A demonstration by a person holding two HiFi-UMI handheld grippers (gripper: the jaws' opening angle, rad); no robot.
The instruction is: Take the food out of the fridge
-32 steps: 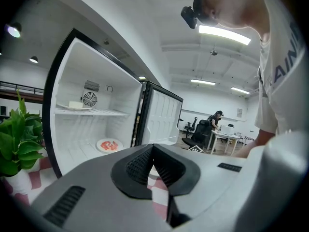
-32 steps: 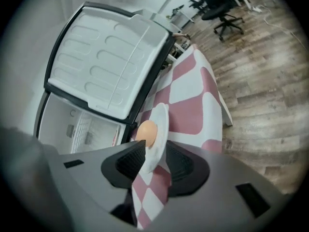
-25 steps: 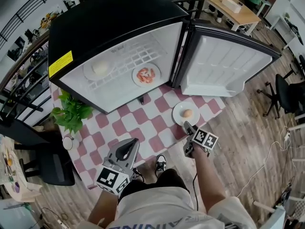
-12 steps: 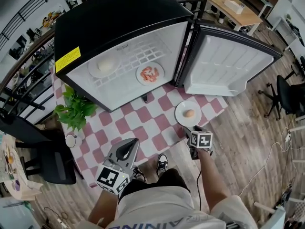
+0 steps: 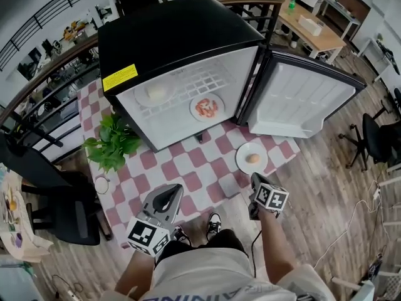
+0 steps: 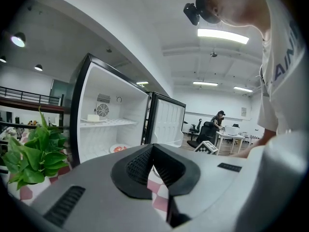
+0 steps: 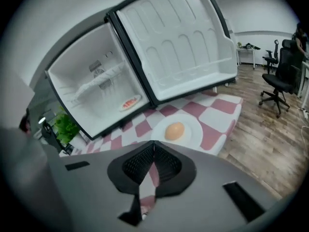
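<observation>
My right tongs (image 5: 255, 179) have just closed on nothing, near the egg (image 5: 252, 158) on its plate (image 5: 242, 162) on the counter (image 5: 188, 168); my left tongs (image 5: 171, 189) are closed and empty too.

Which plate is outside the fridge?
The plate with the egg, on the checked cloth; the shrimp plate and the shelf plate sit inside the fridge.

The person is wearing a white short-sleeved T-shirt (image 5: 207, 273) with dark block lettering, and black-and-white sneakers (image 5: 213, 218). The left gripper (image 5: 170, 192) and right gripper (image 5: 255, 178) are showing matte grey shells, black ribbed fingers (image 6: 139, 166) and white cubes (image 5: 271, 197) bearing black square markers. A thin dark cable (image 5: 253, 256) is trailing from the right one.
</observation>
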